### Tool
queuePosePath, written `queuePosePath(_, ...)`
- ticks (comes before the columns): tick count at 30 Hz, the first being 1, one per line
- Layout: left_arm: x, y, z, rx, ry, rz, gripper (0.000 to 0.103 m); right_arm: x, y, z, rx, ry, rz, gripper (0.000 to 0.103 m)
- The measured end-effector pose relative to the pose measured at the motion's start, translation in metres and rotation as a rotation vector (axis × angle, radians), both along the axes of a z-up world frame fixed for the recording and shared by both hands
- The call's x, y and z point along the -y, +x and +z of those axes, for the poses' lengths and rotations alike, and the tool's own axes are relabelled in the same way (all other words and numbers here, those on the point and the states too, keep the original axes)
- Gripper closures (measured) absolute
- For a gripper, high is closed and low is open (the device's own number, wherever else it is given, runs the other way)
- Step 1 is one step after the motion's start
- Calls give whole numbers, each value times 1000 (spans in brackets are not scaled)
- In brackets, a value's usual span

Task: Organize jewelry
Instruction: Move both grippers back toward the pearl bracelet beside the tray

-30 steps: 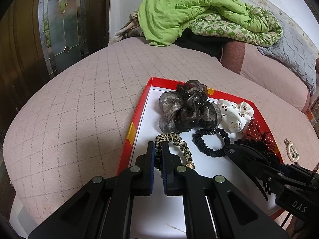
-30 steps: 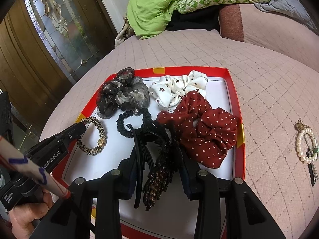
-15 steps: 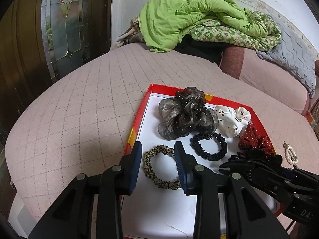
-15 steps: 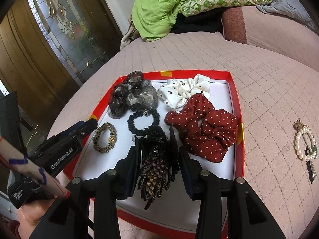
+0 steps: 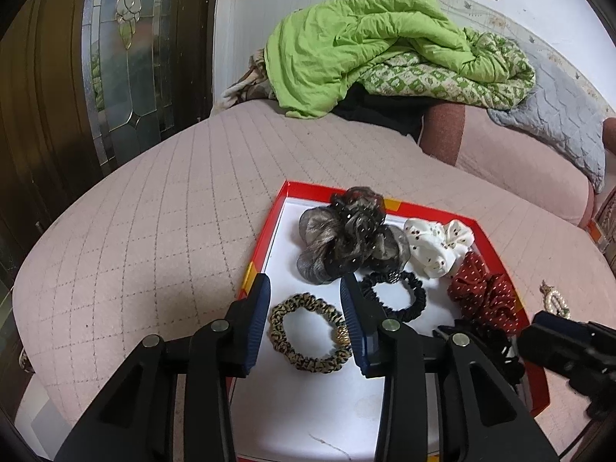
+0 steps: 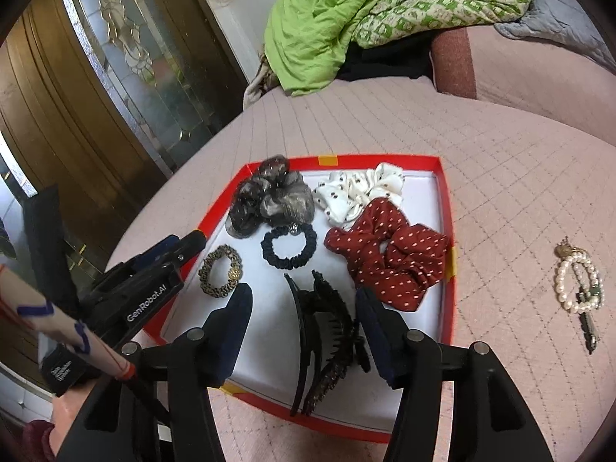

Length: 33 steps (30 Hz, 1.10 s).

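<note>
Left gripper [image 5: 304, 317]: jaws opening, released, pads clear of the leopard-print hair tie [image 5: 310, 333] that lies flat between them on the white floor of the red tray [image 5: 265, 242], near its left edge. Right gripper [image 6: 304, 327]: jaws opening, released; the black claw clips [image 6: 327, 331] lie between the pads on the tray floor near its front edge, touching neither pad as far as can be seen. How many clips make up that dark cluster cannot be told. Outward from there, the black hair tie [image 6: 288, 249] sits mid-tray, the grey sheer scrunchie [image 6: 269, 200] at the far left corner, the white dotted scrunchie [image 6: 358, 192] along the far edge, and the red dotted scrunchie [image 6: 389, 258] against the right edge. The tray rests on a pink quilted bed [image 6: 519, 177]. The right wrist view shows a pearl bracelet [image 6: 577, 281] with a small metal piece on the bed, well apart from the tray's right edge; in the left wrist view it is small and partly cut off by the right gripper's body. The clips are largely hidden in the left wrist view. A green quilt [image 5: 365, 50] is heaped at the far end of the bed.
</note>
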<state>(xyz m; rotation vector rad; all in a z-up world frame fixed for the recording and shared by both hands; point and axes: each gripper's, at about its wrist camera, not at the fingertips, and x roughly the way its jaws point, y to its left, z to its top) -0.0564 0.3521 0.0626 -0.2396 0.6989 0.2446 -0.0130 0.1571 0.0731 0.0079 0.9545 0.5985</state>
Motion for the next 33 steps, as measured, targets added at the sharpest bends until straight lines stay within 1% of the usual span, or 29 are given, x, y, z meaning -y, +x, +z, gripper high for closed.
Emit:
queuePosePath(3, 6, -1, 4, 19, 6, -10, 66, 18, -1, 12, 15, 30, -27, 42)
queuePosePath(6, 17, -4, 11, 46, 30, -36, 66, 41, 0, 21, 22, 55, -67, 42)
queuePosePath(13, 45, -7, 22, 92, 76, -116, 66, 102, 11, 28, 23, 69, -174, 42)
queuePosePath(19, 83, -7, 33, 99, 59, -210, 66, 176, 31, 23, 0, 87, -349, 42)
queuePosePath(22, 119, -4, 41, 82, 60, -285, 66, 213, 38, 19, -4, 82, -445, 42)
queuePosePath(24, 143, 2, 42, 57, 12, -350, 66, 232, 41, 15, -19, 90, -480, 42)
queuePosePath(28, 195, 26, 39, -29, -99, -477, 66, 259, 41, 15, -26, 118, -533, 42)
queuePosePath(30, 214, 42, 33, -88, -150, -512, 66, 273, 41, 16, -29, 146, -558, 42)
queuePosePath(31, 224, 55, 27, -128, -190, -525, 66, 277, 41, 17, -29, 155, -564, 42)
queuePosePath(33, 234, 75, 14, -175, -229, -529, 66, 289, 39, 18, -30, 174, -589, 42)
